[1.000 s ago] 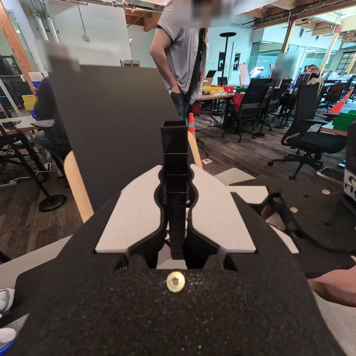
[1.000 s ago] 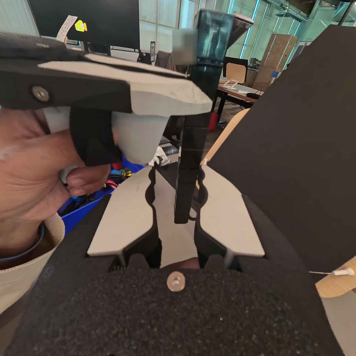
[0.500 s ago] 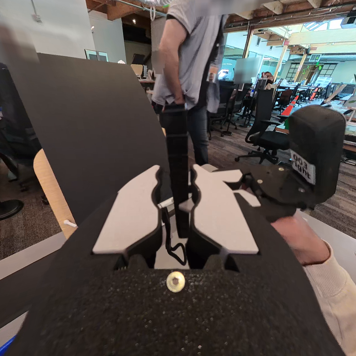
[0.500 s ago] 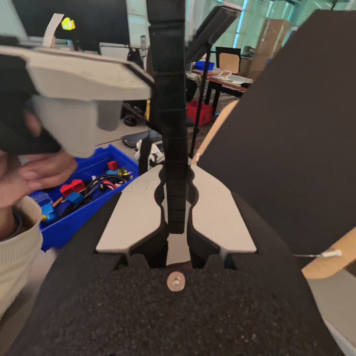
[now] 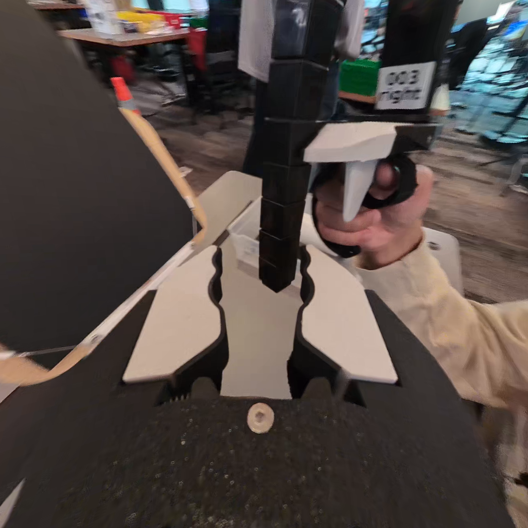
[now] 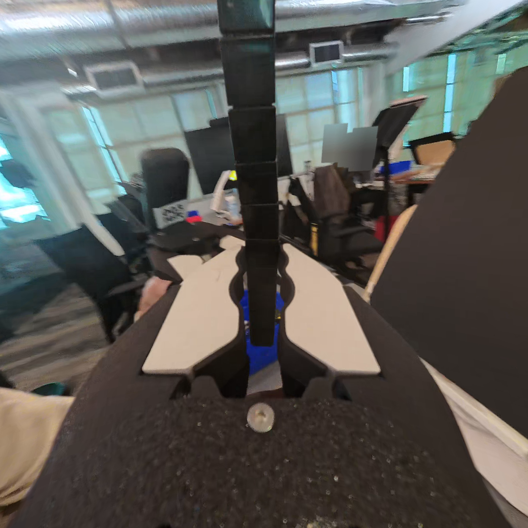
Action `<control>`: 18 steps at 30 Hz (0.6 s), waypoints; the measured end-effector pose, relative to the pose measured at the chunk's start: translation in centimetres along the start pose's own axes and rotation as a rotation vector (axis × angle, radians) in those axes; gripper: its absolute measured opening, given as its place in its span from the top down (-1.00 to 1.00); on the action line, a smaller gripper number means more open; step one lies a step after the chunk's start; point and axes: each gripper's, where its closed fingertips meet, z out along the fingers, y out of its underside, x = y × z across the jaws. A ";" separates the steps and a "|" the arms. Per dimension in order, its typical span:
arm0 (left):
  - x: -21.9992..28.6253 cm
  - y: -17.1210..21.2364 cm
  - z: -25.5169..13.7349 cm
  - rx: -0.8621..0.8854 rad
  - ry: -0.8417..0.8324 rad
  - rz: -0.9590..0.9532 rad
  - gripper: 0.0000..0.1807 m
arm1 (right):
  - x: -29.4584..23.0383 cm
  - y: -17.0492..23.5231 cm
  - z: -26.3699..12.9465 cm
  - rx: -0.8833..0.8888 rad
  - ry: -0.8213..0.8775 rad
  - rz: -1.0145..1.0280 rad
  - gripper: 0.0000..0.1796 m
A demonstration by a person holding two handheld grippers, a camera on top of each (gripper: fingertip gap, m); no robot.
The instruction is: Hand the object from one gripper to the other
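Observation:
The object is a long black segmented square bar. In the left wrist view my left gripper is open and the bar's lower end hangs between and above its fingertips, touching neither. The right gripper, held by a hand in a cream sleeve, grips the bar from the right about halfway up. In the right wrist view my right gripper is shut on the bar, which stands upright past the top of the frame. The left gripper shows just behind and left of it.
A large black panel with a light wooden edge stands to the left in the left wrist view and to the right in the right wrist view. A white table lies below. A blue bin shows under the right gripper. Office chairs and a standing person are behind. My right fingertips sit around 6 centimeters from my left ones.
The left gripper has opened and let go of the bar, and the right gripper has closed on it. The bar now hangs from the right gripper with its end lifted out of the left fingers.

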 end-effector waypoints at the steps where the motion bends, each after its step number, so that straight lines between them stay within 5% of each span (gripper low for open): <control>1: 0.7 -0.1 0.3 0.008 0.059 -0.005 0.42 | -0.4 -0.3 -0.2 0.013 -0.036 0.018 0.76; 5: 3.4 -0.6 0.7 0.070 0.313 -0.023 0.40 | -1.6 -1.8 -1.1 0.106 -0.158 0.091 0.76; 13: 3.5 -5.7 -0.5 0.403 0.535 -0.233 0.45 | -0.9 -6.2 -3.3 0.532 -0.262 0.271 0.77; 18: 3.3 -7.0 -0.5 0.510 0.597 -0.311 0.76 | -0.6 -6.2 -3.0 0.659 -0.176 0.230 0.76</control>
